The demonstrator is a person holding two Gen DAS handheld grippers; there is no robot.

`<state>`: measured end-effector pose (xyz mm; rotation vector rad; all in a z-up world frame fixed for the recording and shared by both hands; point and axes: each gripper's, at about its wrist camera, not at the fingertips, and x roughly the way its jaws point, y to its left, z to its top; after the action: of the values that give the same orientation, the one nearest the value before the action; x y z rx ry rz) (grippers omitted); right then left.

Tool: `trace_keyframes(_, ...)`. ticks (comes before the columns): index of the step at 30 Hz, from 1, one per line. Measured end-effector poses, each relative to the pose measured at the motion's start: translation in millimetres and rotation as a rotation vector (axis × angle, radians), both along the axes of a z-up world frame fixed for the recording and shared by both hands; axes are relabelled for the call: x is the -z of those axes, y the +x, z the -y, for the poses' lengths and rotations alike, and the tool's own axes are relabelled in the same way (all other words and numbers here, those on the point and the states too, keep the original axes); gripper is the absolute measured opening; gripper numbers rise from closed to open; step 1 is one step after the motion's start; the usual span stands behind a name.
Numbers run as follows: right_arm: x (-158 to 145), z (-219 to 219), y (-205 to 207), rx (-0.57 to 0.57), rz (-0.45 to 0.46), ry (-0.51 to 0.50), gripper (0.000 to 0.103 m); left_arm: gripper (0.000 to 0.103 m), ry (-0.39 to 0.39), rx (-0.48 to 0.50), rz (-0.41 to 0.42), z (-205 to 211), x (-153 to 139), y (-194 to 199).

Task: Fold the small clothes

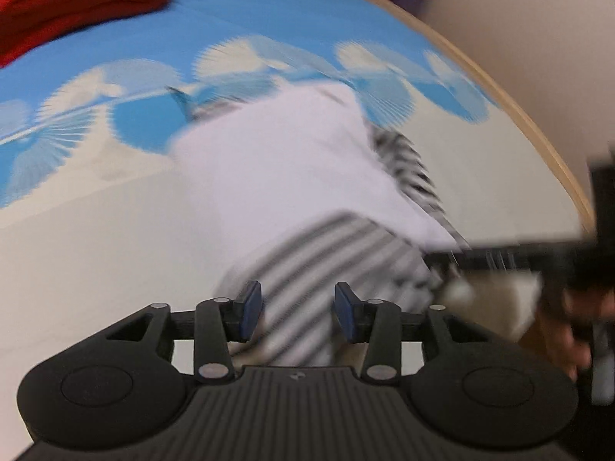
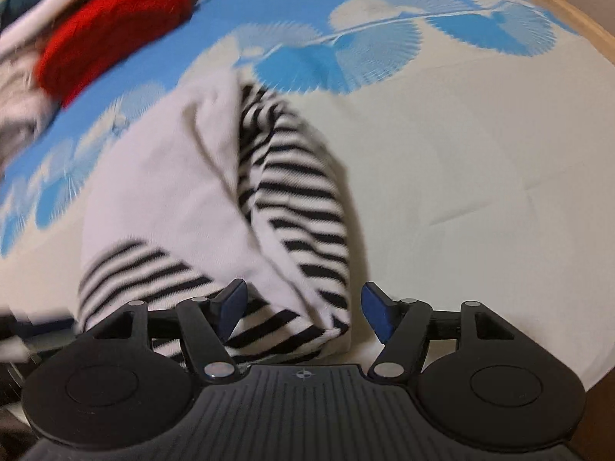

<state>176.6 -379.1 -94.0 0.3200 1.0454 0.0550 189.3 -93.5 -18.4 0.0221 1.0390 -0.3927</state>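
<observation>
In the left wrist view, the left gripper (image 1: 299, 309) stands half open, holding nothing, over the near end of the striped garment (image 1: 307, 192). In the right wrist view, the right gripper (image 2: 300, 309) is wide, empty; the garment lies doubled below the red cloth (image 2: 115, 27), probably one fold made, more remaining.

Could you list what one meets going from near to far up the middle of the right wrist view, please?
Right tool → striped garment → blue-and-white patterned cloth, with the red garment far left.
</observation>
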Motion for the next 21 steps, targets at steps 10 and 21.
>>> trace_keyframes(10,-19.4,33.6,-37.5,0.111,0.151,0.095,0.008,0.085,-0.124,-0.192,-0.132,-27.9,23.1,43.0)
trace_keyframes(21,21.9,41.6,-28.9,0.135,-0.080,0.041,0.014,0.095,-0.386,-0.283,-0.322,-25.8,77.4,81.5)
